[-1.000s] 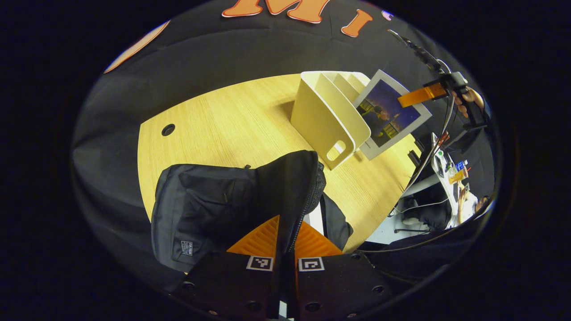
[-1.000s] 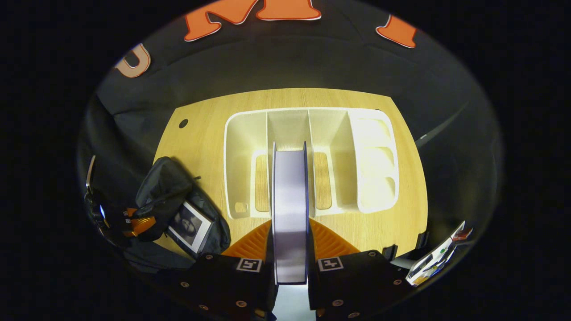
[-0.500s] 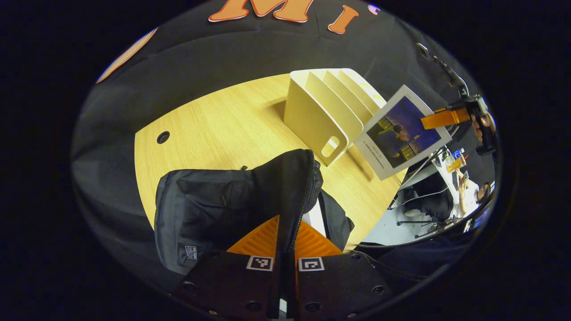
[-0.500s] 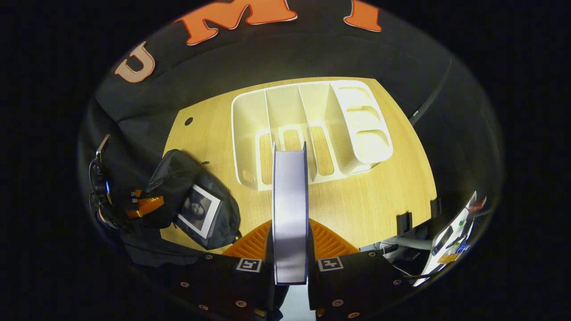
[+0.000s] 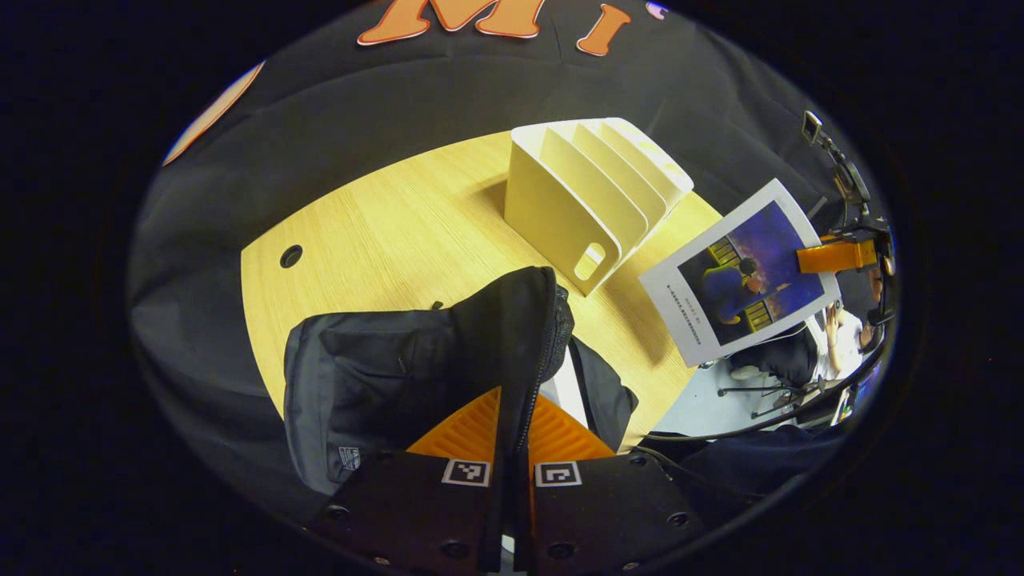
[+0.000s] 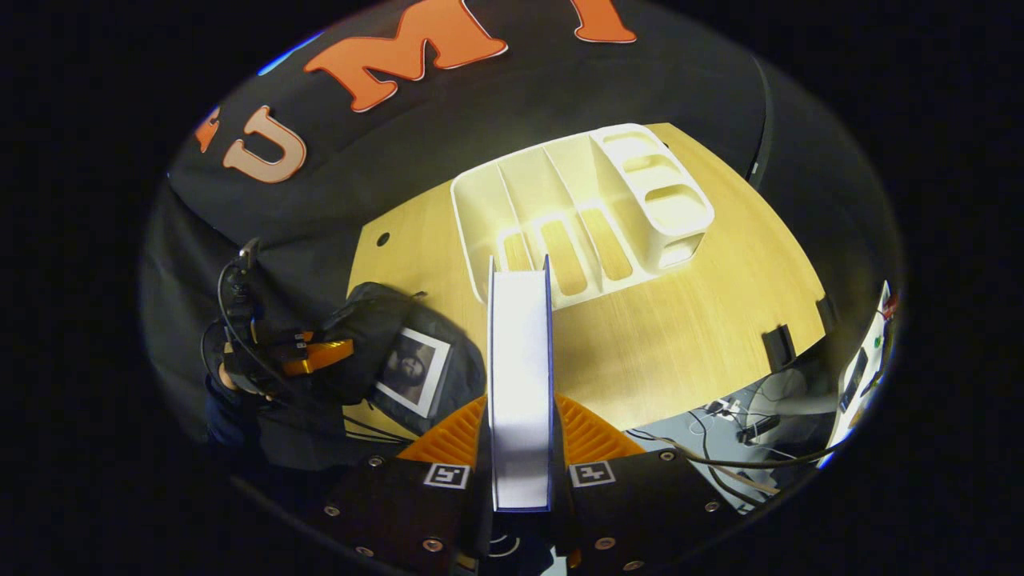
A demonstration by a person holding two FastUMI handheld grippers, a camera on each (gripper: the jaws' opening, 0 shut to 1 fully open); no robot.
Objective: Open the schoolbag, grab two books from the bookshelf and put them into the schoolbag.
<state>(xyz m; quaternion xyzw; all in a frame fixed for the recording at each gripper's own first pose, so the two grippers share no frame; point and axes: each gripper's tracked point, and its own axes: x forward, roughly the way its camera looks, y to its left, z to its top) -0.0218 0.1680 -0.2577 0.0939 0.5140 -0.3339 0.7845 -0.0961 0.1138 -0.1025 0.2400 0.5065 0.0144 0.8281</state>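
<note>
1. From my left gripper view, the far left is the wooden table (image 5: 376, 232), with a small round hole (image 5: 290, 256) in its top near the left edge.
2. Next comes the black schoolbag (image 5: 384, 376), lying on the near part of the table. My left gripper (image 5: 512, 428) is clamped on the raised flap of the bag's opening, both fingers pressing the fabric and zip edge between them.
3. Behind the bag stands the cream bookshelf (image 5: 588, 200), upright on the table, its slots showing no books that I can see.
4. At the right of that view the second book (image 5: 740, 284), with a white border and a dark blue cover picture, hangs in the air over the table's right edge, well apart from the shelf, gripped at its right side by the other gripper.
5. Switching to my right gripper view, the far left shows the left gripper (image 6: 320, 356) and the hand holding it, lifting the schoolbag (image 6: 376, 336) flap.
6. Just right of it, a first book (image 6: 412, 372) with a grey portrait cover lies inside the open bag; how deep it sits I cannot tell.
7. In the centre, my right gripper (image 6: 520, 444) is closed on the second book (image 6: 520, 376), seen edge-on between both fingers.
8. Beyond it, up and right, the bookshelf (image 6: 584, 216) sits on the table (image 6: 704, 304).
</note>
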